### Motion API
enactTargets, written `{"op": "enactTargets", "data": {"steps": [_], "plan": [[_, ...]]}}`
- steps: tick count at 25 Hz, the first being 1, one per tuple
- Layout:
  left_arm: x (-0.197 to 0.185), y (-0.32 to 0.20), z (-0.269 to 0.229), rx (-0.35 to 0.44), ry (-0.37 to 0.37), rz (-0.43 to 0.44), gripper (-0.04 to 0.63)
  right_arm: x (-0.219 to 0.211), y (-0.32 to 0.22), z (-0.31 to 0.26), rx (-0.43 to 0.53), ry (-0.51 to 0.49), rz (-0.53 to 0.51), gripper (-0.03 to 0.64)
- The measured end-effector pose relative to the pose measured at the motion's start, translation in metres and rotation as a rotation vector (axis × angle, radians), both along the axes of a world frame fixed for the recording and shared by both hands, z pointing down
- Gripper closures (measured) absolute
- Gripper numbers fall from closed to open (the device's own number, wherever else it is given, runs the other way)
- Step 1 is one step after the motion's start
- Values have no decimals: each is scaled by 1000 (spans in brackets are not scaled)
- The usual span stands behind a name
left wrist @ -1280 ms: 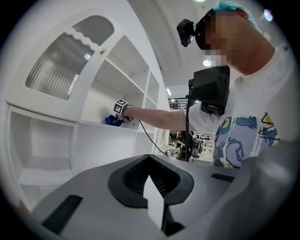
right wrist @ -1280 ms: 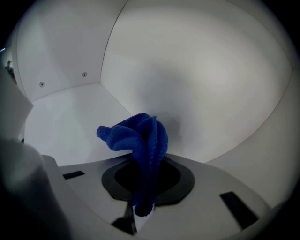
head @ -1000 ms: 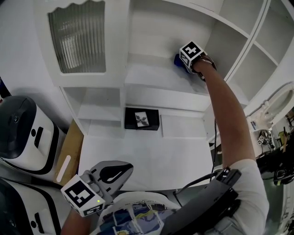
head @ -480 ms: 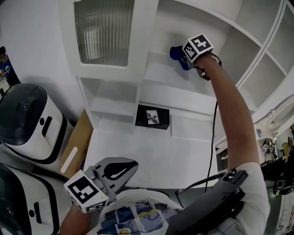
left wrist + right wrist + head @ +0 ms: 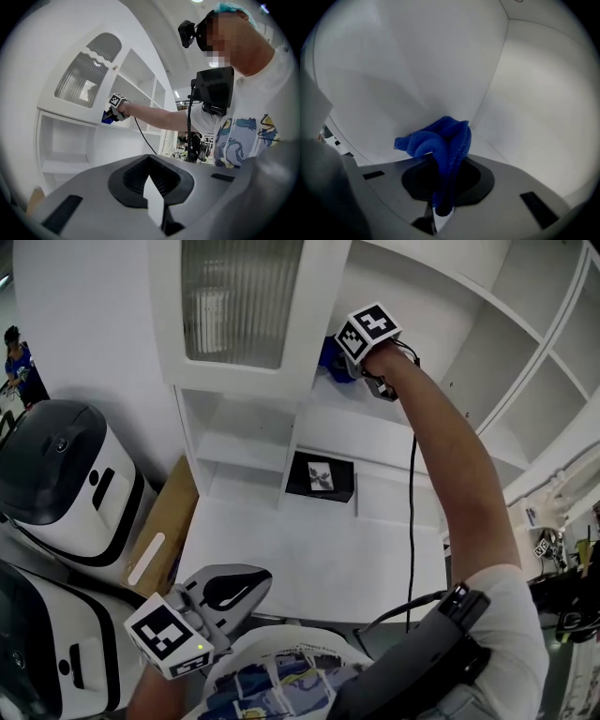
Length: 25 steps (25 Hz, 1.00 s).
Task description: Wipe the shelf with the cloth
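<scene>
A blue cloth [image 5: 330, 360] lies bunched on the white upper shelf [image 5: 375, 423], close behind the edge of the glass cabinet door. My right gripper [image 5: 339, 354] is reached out at arm's length and is shut on it. In the right gripper view the cloth [image 5: 440, 140] is pinched between the jaws [image 5: 443, 180], and its free end presses into the shelf's inner corner [image 5: 384, 112]. My left gripper [image 5: 234, 589] hangs low by my body, shut and holding nothing. From the left gripper view its jaws [image 5: 150, 185] point toward the shelf unit and the distant cloth [image 5: 107, 118].
A white cabinet door with ribbed glass [image 5: 234, 301] stands just left of the cloth. A black box [image 5: 321, 475] sits on the shelf below. A black and white machine [image 5: 66, 484] and a cardboard sheet [image 5: 164, 531] stand at the left. A black cable [image 5: 411, 502] hangs along my right arm.
My right gripper has slid the cloth leftward along the upper shelf toward the glass door. The left gripper has stayed where it was.
</scene>
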<state>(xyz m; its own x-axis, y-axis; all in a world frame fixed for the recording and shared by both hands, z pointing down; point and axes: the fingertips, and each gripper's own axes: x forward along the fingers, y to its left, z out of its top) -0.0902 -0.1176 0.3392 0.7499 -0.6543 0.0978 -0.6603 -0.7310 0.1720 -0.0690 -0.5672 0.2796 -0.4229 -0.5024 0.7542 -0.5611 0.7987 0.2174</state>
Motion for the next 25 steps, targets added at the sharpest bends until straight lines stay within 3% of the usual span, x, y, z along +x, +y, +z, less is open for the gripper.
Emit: {"op": "enactTargets", "data": {"steps": [8,18,25], "plan": [[-3,8,6,-7,2,9,583,37,-12,5,34,34,83,550],[21,-4,7,-3,13,104,583,156,-26,7,52,131,261,551],[38,-11,7,3,20,166,583,244,-28,9,82,279,388,549]]}}
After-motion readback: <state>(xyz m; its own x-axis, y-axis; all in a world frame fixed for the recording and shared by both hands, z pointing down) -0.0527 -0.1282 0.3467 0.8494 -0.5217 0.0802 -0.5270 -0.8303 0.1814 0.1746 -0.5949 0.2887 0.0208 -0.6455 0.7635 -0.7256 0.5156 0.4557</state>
